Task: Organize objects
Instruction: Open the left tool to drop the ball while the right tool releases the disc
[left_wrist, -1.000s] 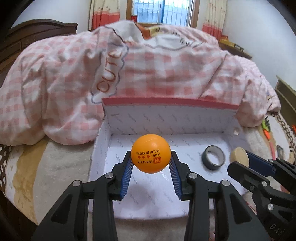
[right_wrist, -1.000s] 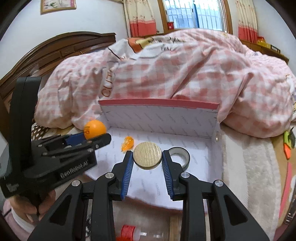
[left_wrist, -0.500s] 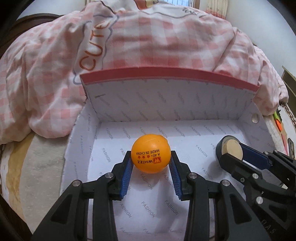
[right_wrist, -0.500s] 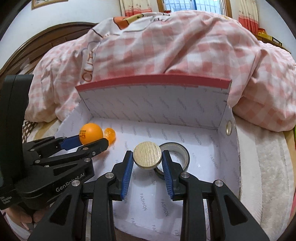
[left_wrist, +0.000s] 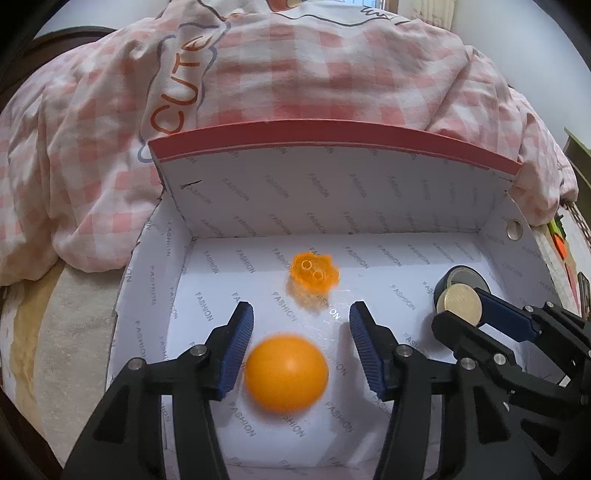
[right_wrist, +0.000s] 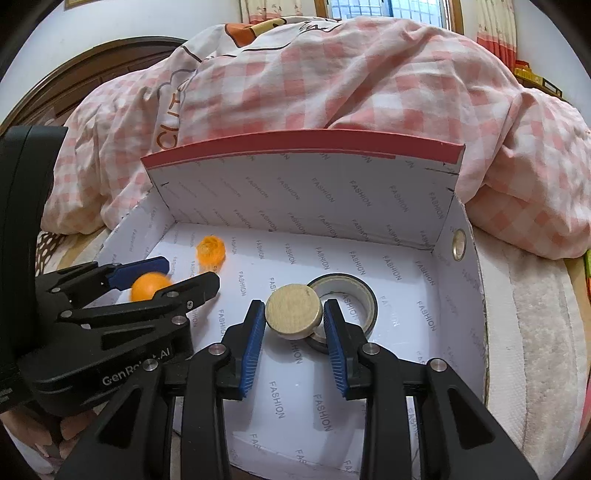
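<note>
An orange ping-pong ball (left_wrist: 286, 373) is blurred low in the white box (left_wrist: 332, 192), between the fingers of my left gripper (left_wrist: 300, 314). Those jaws are opening and the pads stand clear of the ball. My right gripper (right_wrist: 294, 306) has a round wooden disc (right_wrist: 292, 309) between its blue pads, just above a grey tape roll (right_wrist: 364, 299); its jaws are starting to open. A translucent orange plastic piece (left_wrist: 314, 273) lies on the box floor ahead of the left gripper. The right wrist view shows the left gripper (right_wrist: 190, 271) with the ball (right_wrist: 147, 288).
The box (right_wrist: 295, 184) has a tall red-rimmed back wall and lower side walls. A pink checked quilt (left_wrist: 295, 74) is heaped behind it on the bed. A beige blanket (right_wrist: 524, 332) lies to the right of the box.
The left gripper's jaws have spread and the ball has dropped from between the pads toward the box floor. Both grippers came down into the box. The disc stays between the right pads.
</note>
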